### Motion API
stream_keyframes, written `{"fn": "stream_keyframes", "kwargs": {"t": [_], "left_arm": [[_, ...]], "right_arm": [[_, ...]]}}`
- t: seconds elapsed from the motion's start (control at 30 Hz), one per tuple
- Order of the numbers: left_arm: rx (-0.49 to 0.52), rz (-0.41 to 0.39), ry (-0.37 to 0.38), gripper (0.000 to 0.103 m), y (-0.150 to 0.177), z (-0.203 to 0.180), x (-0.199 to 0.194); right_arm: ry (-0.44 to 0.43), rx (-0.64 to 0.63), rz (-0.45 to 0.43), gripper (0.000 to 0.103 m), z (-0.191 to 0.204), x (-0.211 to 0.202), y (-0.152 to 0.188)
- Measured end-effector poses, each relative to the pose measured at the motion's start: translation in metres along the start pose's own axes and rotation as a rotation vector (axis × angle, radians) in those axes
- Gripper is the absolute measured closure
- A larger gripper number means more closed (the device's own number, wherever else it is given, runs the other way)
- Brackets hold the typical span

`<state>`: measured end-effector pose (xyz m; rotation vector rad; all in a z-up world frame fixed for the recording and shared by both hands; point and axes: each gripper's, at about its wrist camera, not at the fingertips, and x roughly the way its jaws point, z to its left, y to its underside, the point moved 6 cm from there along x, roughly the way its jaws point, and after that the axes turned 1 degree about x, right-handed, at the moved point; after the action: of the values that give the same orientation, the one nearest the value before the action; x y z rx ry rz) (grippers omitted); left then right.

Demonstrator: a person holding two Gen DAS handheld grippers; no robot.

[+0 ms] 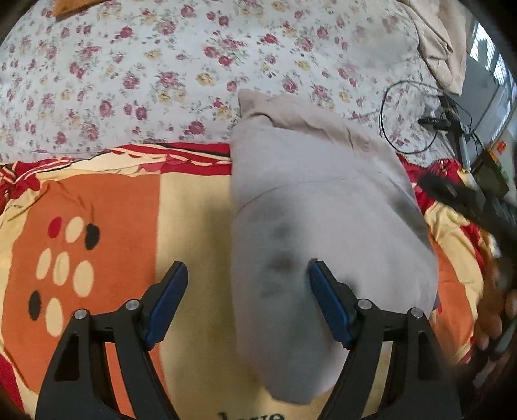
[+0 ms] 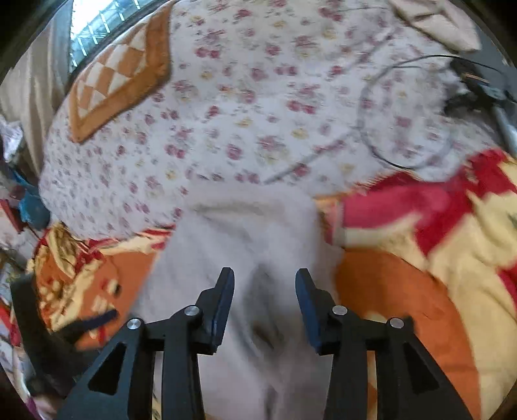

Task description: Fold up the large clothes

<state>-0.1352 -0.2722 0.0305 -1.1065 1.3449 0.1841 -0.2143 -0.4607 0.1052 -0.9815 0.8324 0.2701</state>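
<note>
Grey garment, folded into a long strip, lies on the orange-and-red blanket, its far end on the floral sheet; left gripper and right gripper hover above it, jaws apart, gripping nothing.

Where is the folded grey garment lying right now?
In both wrist views the grey garment lies centre frame on the orange-and-cream blanket, its far end reaching the floral sheet.

- A home bedroom: a bed under a floral sheet.
- An orange, red and cream blanket covers its near edge.
- A window beside its far corner.
</note>
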Motion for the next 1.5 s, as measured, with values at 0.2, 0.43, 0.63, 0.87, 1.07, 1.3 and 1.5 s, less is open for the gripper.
{"fn": "stream_keyframes", "kwargs": {"t": [0.2,0.43,0.63,0.87,1.07,1.3,1.5], "left_arm": [[0.029,0.024,0.036,0.024,0.008,-0.014,0.016],[0.020,0.027,0.038,0.019,0.011,-0.017,0.022],[0.015,0.026,0.023,0.020,0.009,-0.015,0.012],[-0.018,0.002,0.085,0.020,-0.004,-0.003,-0.007],[-0.108,0.050,0.195,0.017,-0.019,0.020,0.009],[-0.102,0.147,0.305,0.011,-0.011,-0.001,0.051],[-0.009,0.079,0.322,0.067,-0.016,-0.018,0.015]], "right_arm": [[0.152,-0.024,0.137,0.066,-0.018,0.082,-0.006],[0.164,0.188,0.189,0.047,-0.083,0.091,0.018],[0.043,0.149,0.105,0.030,-0.065,0.026,0.011],[-0.017,0.053,0.163,0.018,-0.048,0.026,0.035],[-0.129,0.096,0.219,0.017,-0.049,0.053,0.043],[-0.304,0.166,0.294,0.016,-0.040,0.083,0.044],[-0.325,0.116,0.258,0.066,-0.013,0.056,0.040]]}}
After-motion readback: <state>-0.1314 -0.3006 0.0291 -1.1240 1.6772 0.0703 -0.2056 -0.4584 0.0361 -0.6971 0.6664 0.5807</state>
